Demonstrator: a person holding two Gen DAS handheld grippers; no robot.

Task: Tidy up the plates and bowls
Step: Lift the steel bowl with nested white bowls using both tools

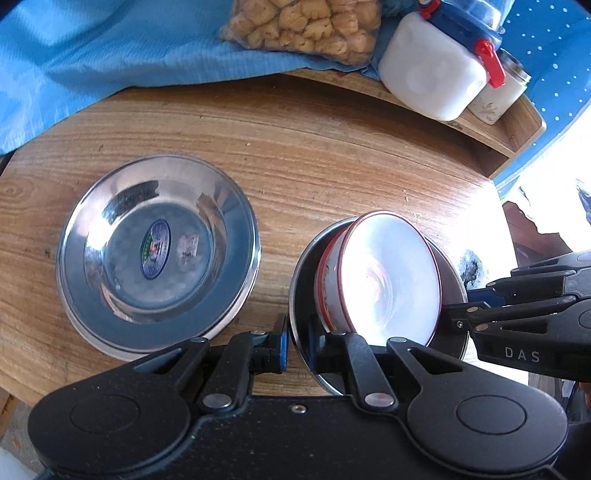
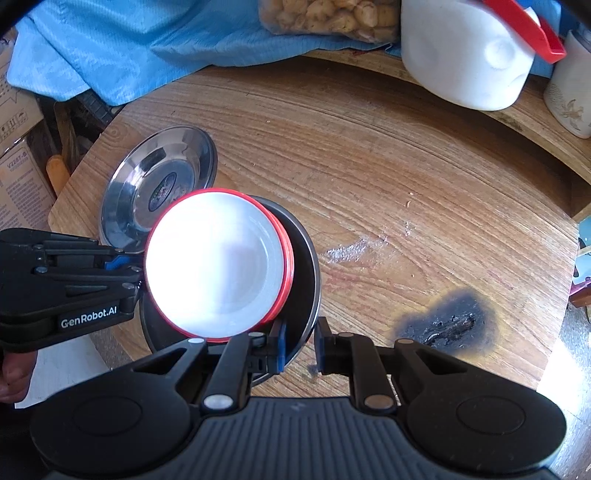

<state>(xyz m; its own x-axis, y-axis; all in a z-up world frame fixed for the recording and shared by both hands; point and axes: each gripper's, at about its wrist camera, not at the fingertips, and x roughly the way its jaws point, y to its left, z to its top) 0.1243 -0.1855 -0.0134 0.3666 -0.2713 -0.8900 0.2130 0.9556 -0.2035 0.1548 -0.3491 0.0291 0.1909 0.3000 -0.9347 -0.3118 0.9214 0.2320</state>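
Observation:
A white bowl with a red rim (image 1: pixel 388 280) (image 2: pixel 216 264) sits tilted inside a steel plate (image 1: pixel 452 273) (image 2: pixel 304 251) held above the wooden table (image 1: pixel 295 147). My left gripper (image 1: pixel 297 345) straddles that plate's left rim, one finger outside and one inside; it appears in the right wrist view (image 2: pixel 127 271). My right gripper (image 2: pixel 300 345) straddles the plate's right rim; it shows in the left wrist view (image 1: pixel 460 310). A second steel plate (image 1: pixel 157 254) (image 2: pixel 159 194) with a sticker lies on the table to the left.
A blue cloth (image 1: pixel 110 55), a bag of snacks (image 1: pixel 306 26), a white container with red clips (image 1: pixel 432 77) and a small jar (image 1: pixel 498 96) line the back edge. A burn mark (image 2: pixel 447 325) is on the table at the right.

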